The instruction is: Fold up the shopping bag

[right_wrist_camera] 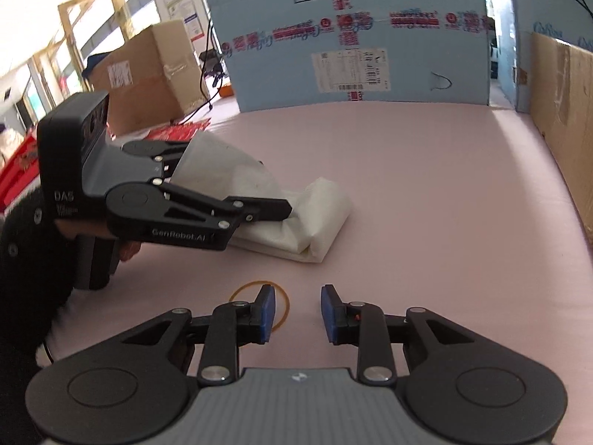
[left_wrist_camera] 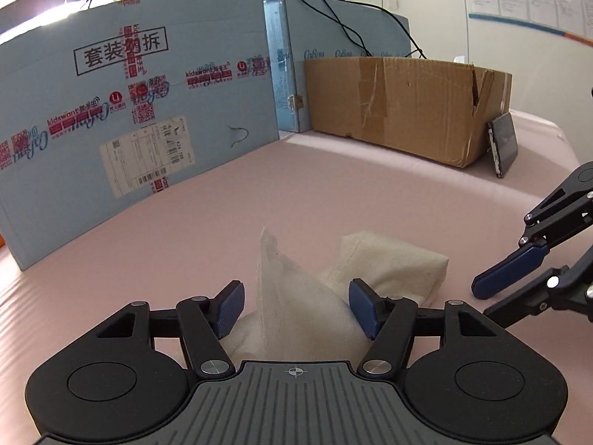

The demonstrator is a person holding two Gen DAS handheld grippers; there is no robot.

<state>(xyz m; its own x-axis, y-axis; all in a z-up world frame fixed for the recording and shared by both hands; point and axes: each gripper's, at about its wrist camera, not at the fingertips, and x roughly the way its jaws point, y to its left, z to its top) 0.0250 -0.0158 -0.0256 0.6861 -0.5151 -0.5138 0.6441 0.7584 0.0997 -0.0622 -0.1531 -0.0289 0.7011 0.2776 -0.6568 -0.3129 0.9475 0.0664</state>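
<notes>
The white fabric shopping bag (left_wrist_camera: 393,267) lies partly folded on the pink table (left_wrist_camera: 333,193). One flap of it stands up between the fingers of my left gripper (left_wrist_camera: 296,307), which is open around the cloth without clamping it. In the right wrist view the bag (right_wrist_camera: 318,215) sits mid-table, and the left gripper (right_wrist_camera: 255,181), held by a hand, straddles its raised flap. My right gripper (right_wrist_camera: 298,313) is open and empty, just in front of the bag. A yellow rubber band (right_wrist_camera: 285,302) lies under its left finger. The right gripper (left_wrist_camera: 485,302) also shows at the left wrist view's right edge.
A large blue printed carton (left_wrist_camera: 141,111) walls off the far left of the table. A brown cardboard box (left_wrist_camera: 407,107) stands at the back right, with a dark flat device (left_wrist_camera: 504,144) leaning on it. The table edge curves off at the right (left_wrist_camera: 563,141).
</notes>
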